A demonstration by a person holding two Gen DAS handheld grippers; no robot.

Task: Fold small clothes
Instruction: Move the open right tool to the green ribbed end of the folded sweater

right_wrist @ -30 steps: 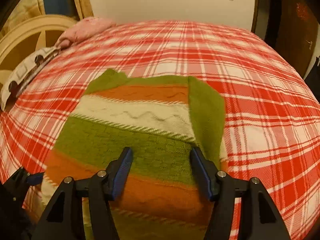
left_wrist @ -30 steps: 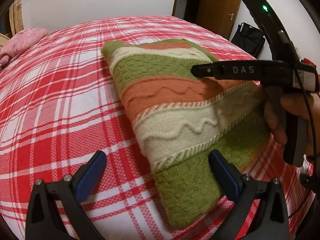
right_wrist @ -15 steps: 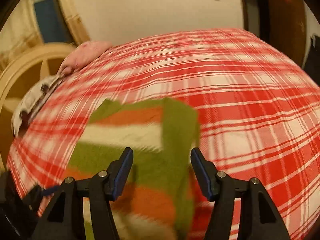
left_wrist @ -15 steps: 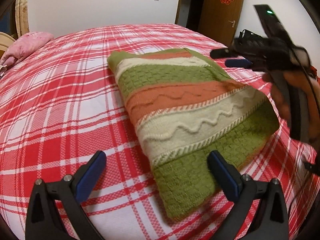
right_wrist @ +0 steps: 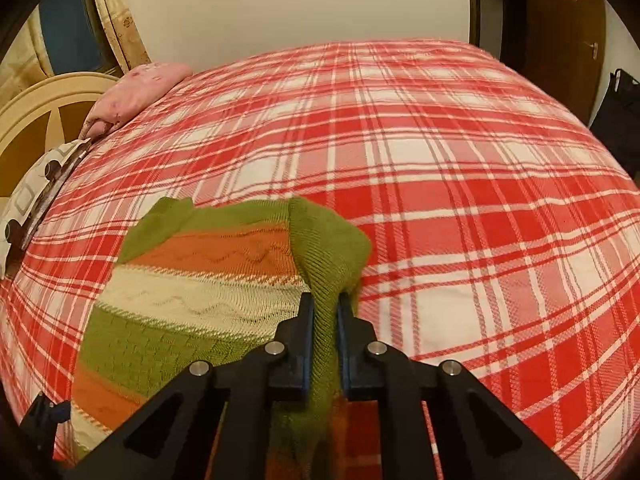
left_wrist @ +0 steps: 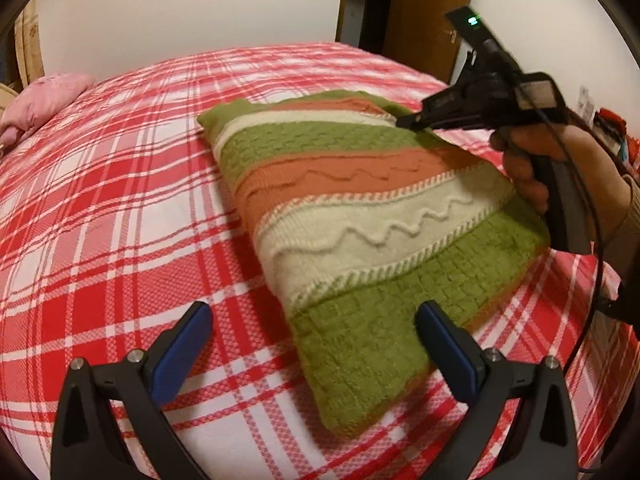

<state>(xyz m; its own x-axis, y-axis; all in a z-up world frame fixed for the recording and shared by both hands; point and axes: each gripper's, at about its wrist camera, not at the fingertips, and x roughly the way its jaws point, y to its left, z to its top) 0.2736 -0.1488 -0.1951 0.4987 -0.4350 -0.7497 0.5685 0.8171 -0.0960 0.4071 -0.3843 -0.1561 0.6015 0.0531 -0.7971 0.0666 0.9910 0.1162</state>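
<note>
A folded knit sweater [left_wrist: 360, 216] with green, orange and cream stripes lies on the red plaid bed. My left gripper [left_wrist: 316, 344] is open and empty, its blue pads either side of the sweater's near green hem. My right gripper [right_wrist: 323, 320] is shut on the sweater's green folded sleeve [right_wrist: 328, 248] at the right edge of the sweater [right_wrist: 192, 300]. In the left wrist view the right gripper [left_wrist: 404, 122] shows at the sweater's far right edge, held by a hand.
The red and white plaid bed cover [left_wrist: 100, 208] spreads all round the sweater. A pink pillow [left_wrist: 36, 100] lies at the far left; it also shows in the right wrist view [right_wrist: 136, 88]. A cream headboard [right_wrist: 36, 108] stands at the left. A wooden door [left_wrist: 424, 12] is behind.
My right gripper went from open above the sweater to shut on the green sleeve at its right edge. My left gripper stayed open at the near hem.
</note>
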